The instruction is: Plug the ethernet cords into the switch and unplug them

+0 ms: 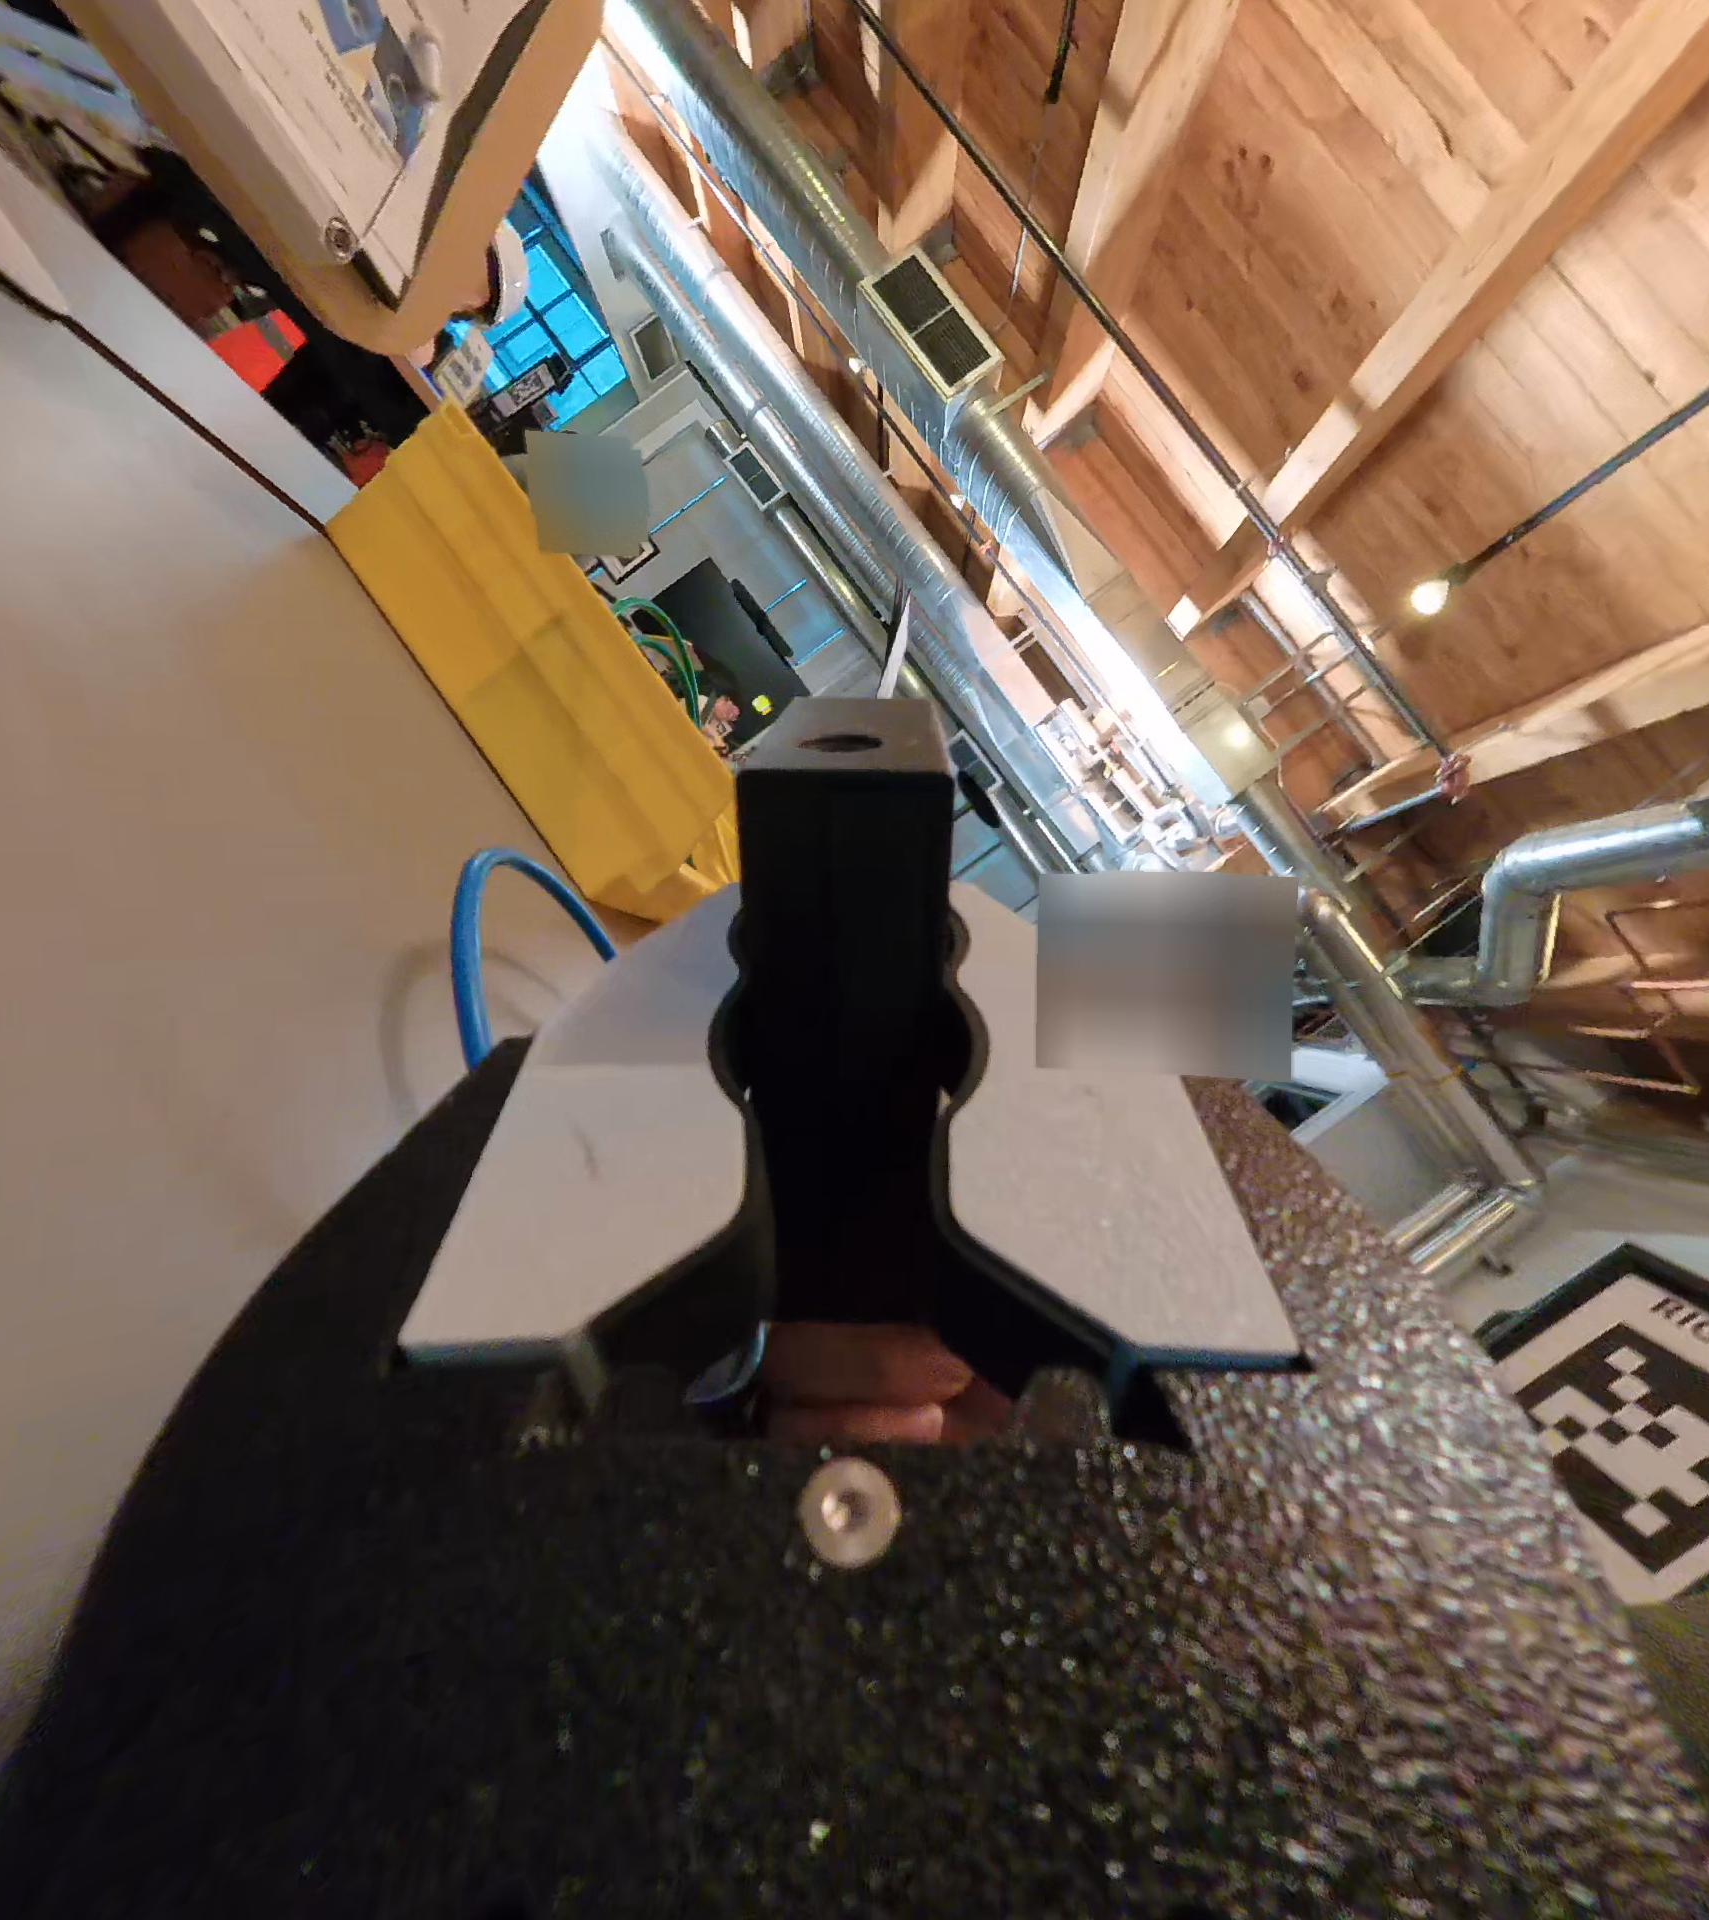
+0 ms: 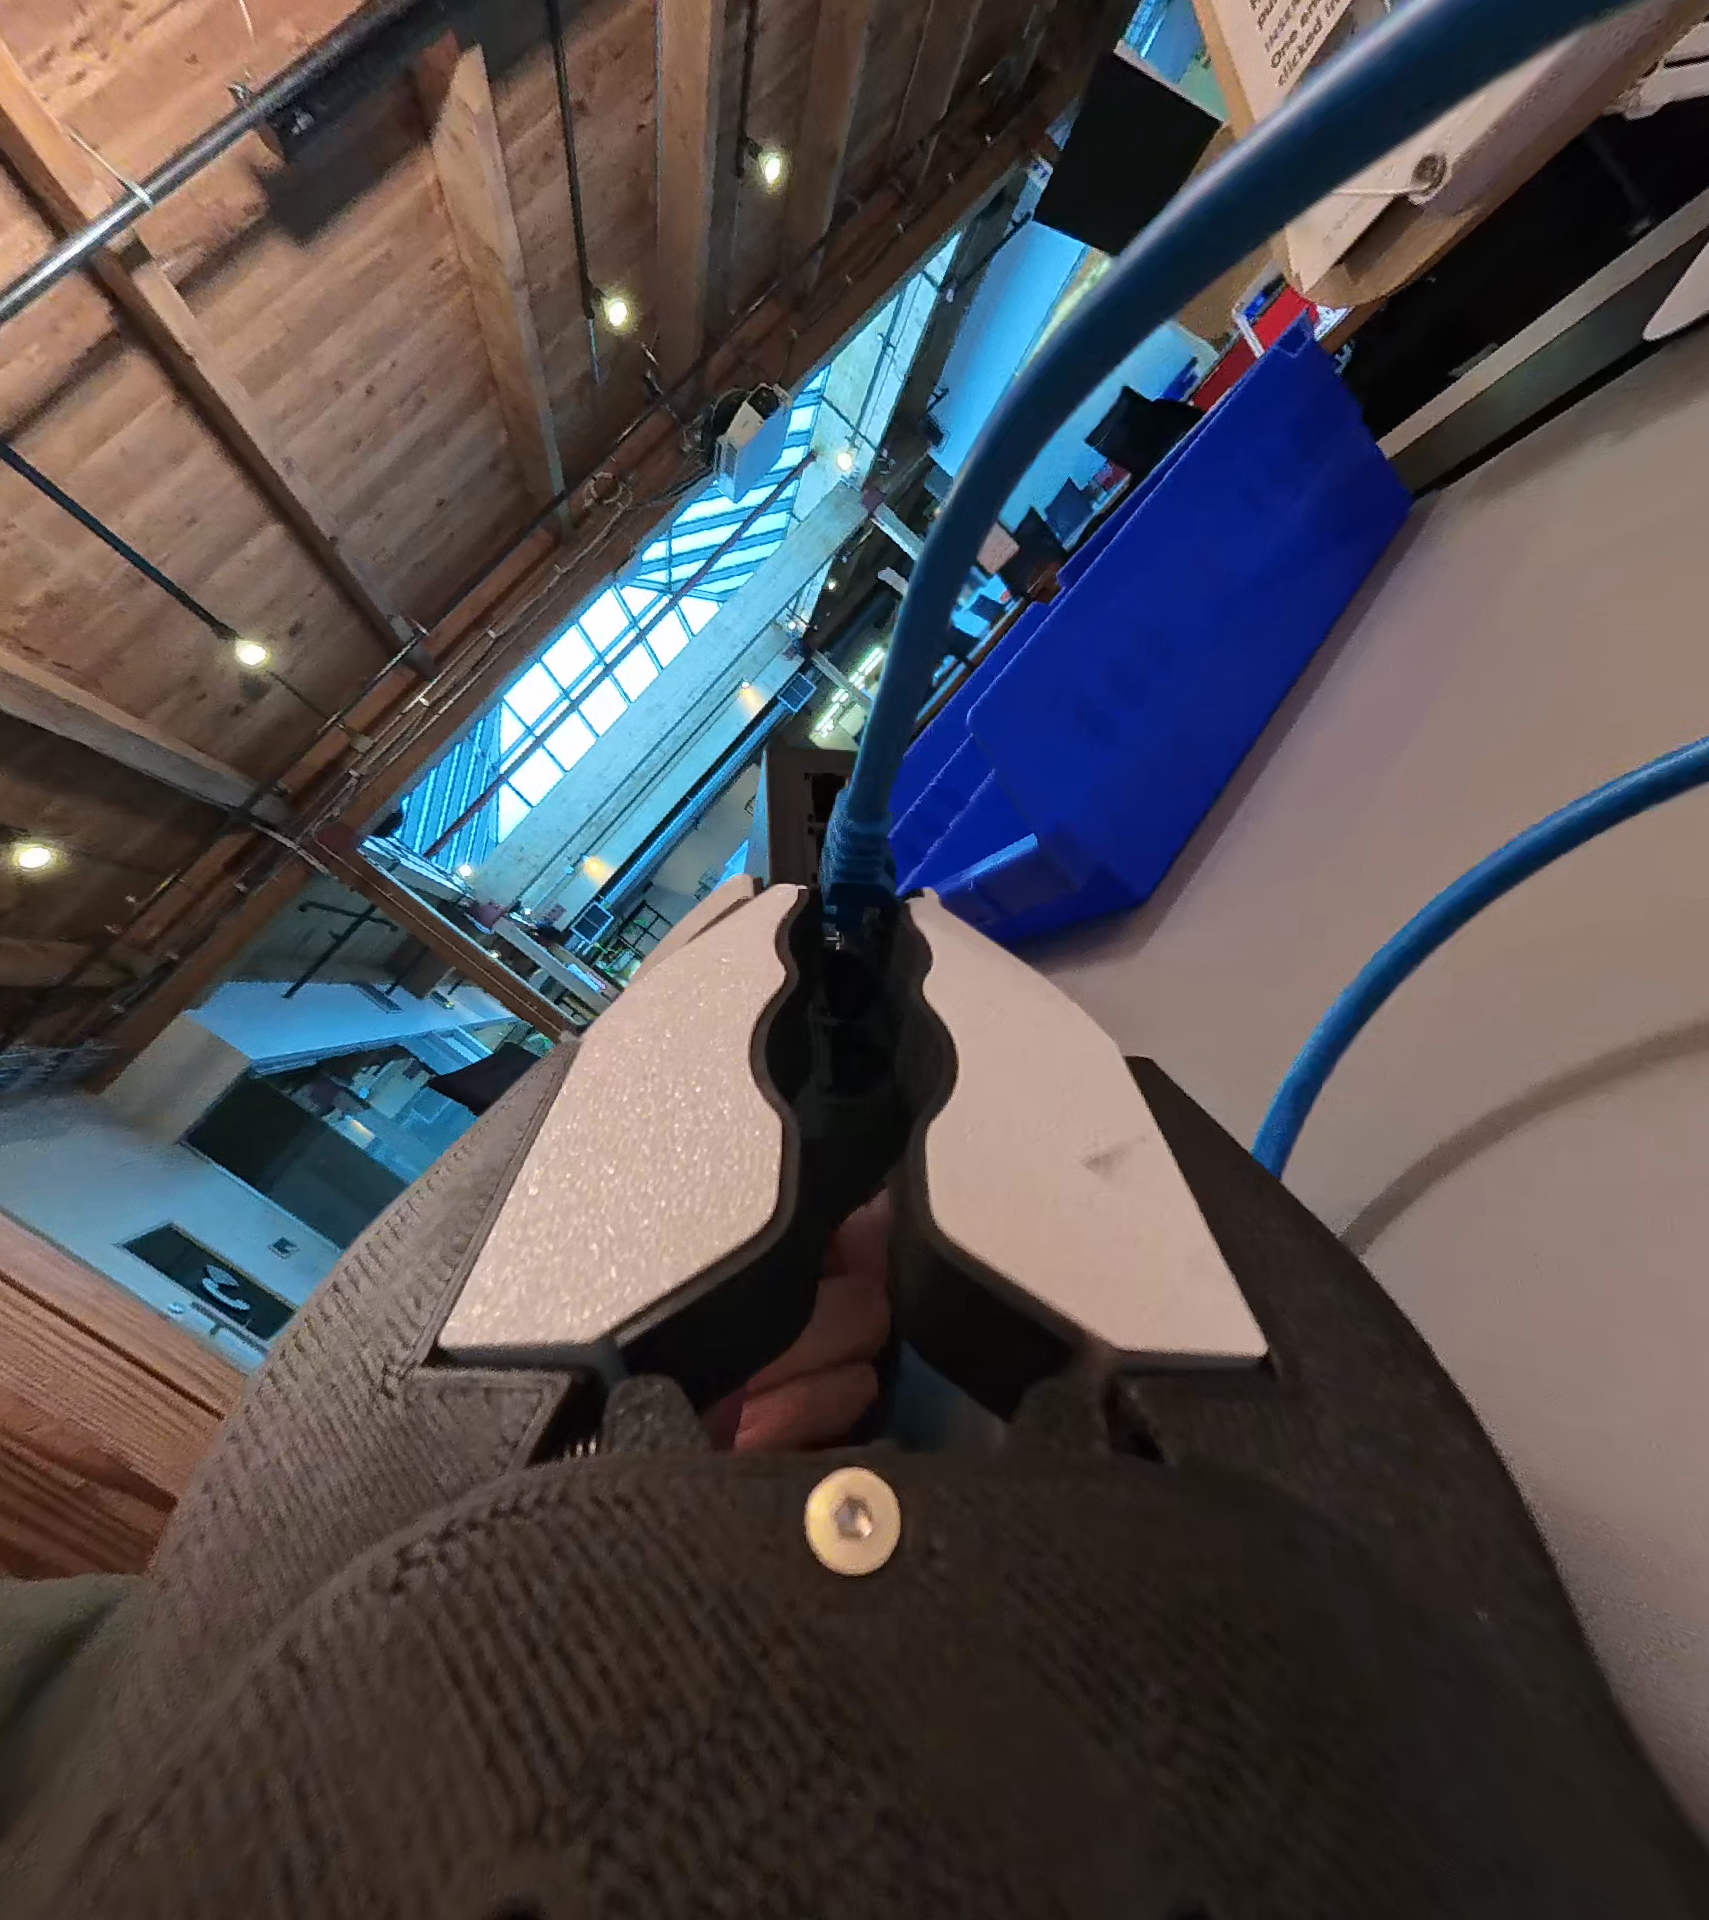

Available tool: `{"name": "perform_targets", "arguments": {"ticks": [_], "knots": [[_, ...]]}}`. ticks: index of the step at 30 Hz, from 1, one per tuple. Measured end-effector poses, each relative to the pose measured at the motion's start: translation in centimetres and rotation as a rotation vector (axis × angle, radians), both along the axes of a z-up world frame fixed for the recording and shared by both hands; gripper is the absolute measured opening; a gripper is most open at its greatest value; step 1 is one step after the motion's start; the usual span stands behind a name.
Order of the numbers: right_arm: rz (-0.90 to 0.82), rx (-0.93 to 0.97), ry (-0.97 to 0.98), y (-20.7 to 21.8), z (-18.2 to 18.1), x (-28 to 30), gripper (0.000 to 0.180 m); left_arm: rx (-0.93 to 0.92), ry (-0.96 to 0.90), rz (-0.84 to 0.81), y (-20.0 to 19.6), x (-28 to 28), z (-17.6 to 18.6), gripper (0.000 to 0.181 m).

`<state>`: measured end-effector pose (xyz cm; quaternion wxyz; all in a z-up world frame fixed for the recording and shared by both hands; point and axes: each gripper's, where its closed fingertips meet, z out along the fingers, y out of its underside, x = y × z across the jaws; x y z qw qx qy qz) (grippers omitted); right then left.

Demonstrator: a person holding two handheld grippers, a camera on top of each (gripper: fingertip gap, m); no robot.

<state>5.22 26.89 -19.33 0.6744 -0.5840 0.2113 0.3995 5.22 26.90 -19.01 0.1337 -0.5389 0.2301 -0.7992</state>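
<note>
Left wrist view puts the black switch (image 1: 845, 935) upright between my left claw's (image 1: 845, 966) fingers — clamped tight, above the table (image 1: 133, 883). My right claw (image 2: 845, 966) is clenched on a blue ethernet cord's (image 2: 943, 582) plug beside the switch — yellow bin (image 1: 538, 665) and blue bin (image 2: 1172, 665) sit behind.

A matt black, smooth-faced block (image 1: 845, 935) is seen between matt grey fingers (image 1: 580, 1195) mounted on a rough, grainy black plastic body. The blue cord (image 2: 975, 499) is sheathed in smooth rubbery plastic. The blue bin (image 2: 1172, 707) is moulded in glossy plastic; the yellow bin (image 1: 517, 665) likewise.
</note>
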Motion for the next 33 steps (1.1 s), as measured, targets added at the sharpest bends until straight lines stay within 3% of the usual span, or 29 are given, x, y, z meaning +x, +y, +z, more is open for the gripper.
{"name": "perform_targets", "arguments": {"ticks": [4, 8, 14, 18, 22, 28, 33], "knots": [[-0.036, -0.003, -0.034, 0.1, 0.4, -0.2, 0.014, -0.031, -0.04, -0.039, 0.0, -0.2, 0.4, 0.03], [-0.056, -0.04, -0.059, 0.2, 0.0, 0.1, 0.014, -0.217, -0.049, -0.091, 0.1, 0.0, -0.1, 0.03], [-0.038, 0.001, -0.057, -0.1, 0.5, 0.0, 0.014, -0.003, -0.046, -0.056, -0.3, -0.1, 0.3, 0.029], [-0.044, -0.028, -0.08, 0.0, 0.2, 0.0, 0.014, -0.157, -0.029, -0.173, -0.4, -0.1, -0.1, 0.03], [-0.056, -0.043, -0.128, -0.2, 0.2, 0.2, 0.014, -0.152, -0.032, -0.153, -0.5, 0.0, 0.0, 0.03], [0.021, 0.078, 0.09, -0.5, 1.0, -0.1, 0.013, 0.193, -0.014, -0.121, -1.0, -0.3, 0.5, 0.029], [-0.018, 0.029, 0.034, 0.0, 0.8, -0.1, 0.013, -0.123, -0.007, -0.196, -0.6, -0.3, 0.4, 0.029]]}}
